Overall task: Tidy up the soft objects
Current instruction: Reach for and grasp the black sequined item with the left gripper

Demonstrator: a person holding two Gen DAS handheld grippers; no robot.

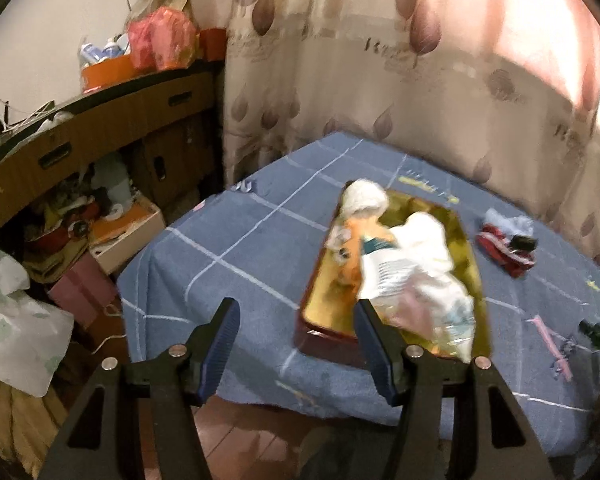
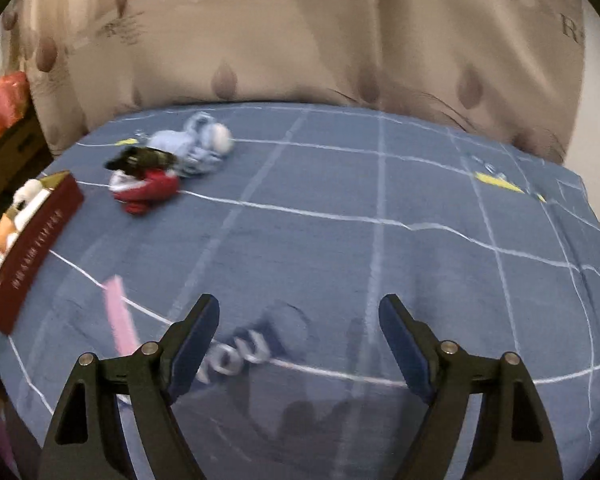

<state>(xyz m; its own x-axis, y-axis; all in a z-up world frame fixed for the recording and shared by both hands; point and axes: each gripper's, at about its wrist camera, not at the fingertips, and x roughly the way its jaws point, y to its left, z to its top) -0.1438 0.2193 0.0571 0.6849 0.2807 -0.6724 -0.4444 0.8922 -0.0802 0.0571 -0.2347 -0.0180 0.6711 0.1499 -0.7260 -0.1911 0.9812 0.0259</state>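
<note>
— Soft things (image 1: 404, 264) heaped in a dark red box (image 1: 328, 338) with a gold lining, out on the blue checked cloth (image 1: 228, 264). Topmost at the far end, a white fluffy piece (image 1: 365, 199); beneath it something orange (image 1: 354, 248), then pale cloth and crinkled plastic spilling toward the near rim.

— And outside the box?

— Small pile (image 2: 168, 164) farther along the cloth, well apart from the box (image 2: 32, 256): red-and-white fabric (image 2: 146, 190), light blue fabric (image 2: 198, 146) just behind, something black (image 2: 140, 158) lying on top. Too blurred to name more closely.

— Left gripper (image 1: 296, 316)?

— Hovering over the near edge of the cloth, fingers spread, nothing between them. Right-hand blue pad (image 1: 374, 346) overlapping the box's near corner in the view; touching or not, cannot tell.

— Right gripper (image 2: 300, 312)?

— Fingers spread wide too, empty, above bare cloth with white lettering (image 2: 240, 354) showing between them. Pink strip (image 2: 120, 312) lying just left of the left finger. Pile up and to the left, not close.

— Surroundings?

— Leaf-patterned curtain (image 1: 380, 60) behind the table; cluttered wooden shelving (image 1: 100, 128) off to the left.
</note>
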